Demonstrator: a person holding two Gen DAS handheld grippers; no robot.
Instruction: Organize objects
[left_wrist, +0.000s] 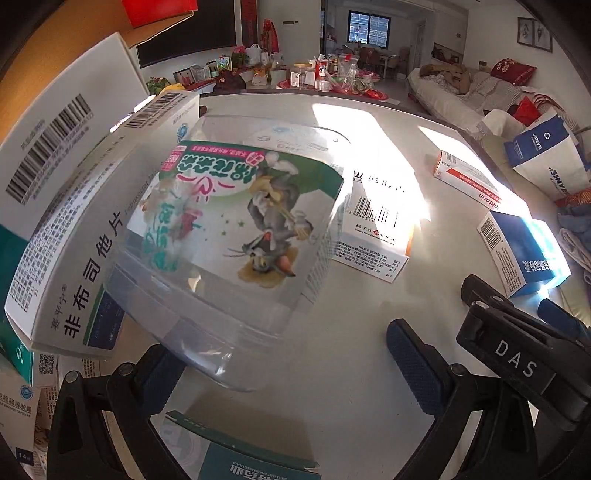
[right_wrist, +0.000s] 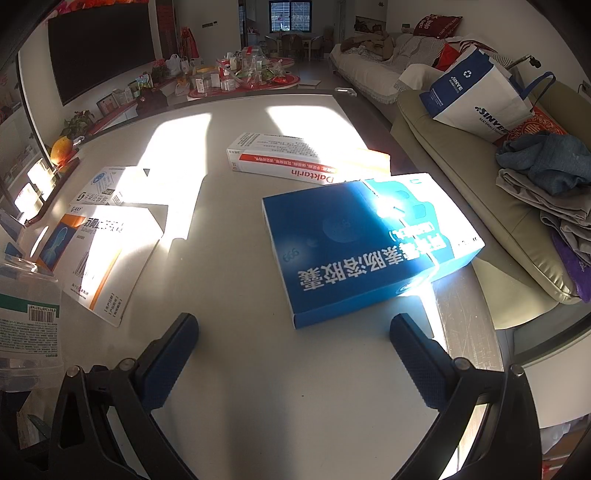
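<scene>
Sunlight falls in two bright bands across the pale table (right_wrist: 236, 369), and the blue box (right_wrist: 365, 251) serves as the landmark here. It lies flat, near the table's right edge, one corner close to the sofa (right_wrist: 454, 162) beyond that edge. The right tool (right_wrist: 293, 360) hangs just in front of the blue box with its fingers spread wide and nothing between them; bare table lies under it. Behind the blue box, touching or nearly so, sits a long white box with a red stripe (right_wrist: 295, 158). Well to the left of the blue box lie a white box with an orange border (right_wrist: 107, 251) and another white box (right_wrist: 103, 188) behind it — a wide open lane of table runs between them and the blue box, out to the far edge.

Further left still, the left tool (left_wrist: 288, 365) is also spread wide and pinches nothing. A clear plastic tub (left_wrist: 229, 243) with a cartoon cat label stands just ahead of its fingers, close to the left one, and a grey-white carton (left_wrist: 85, 236) crowds against the tub's left side — little free room there.
</scene>
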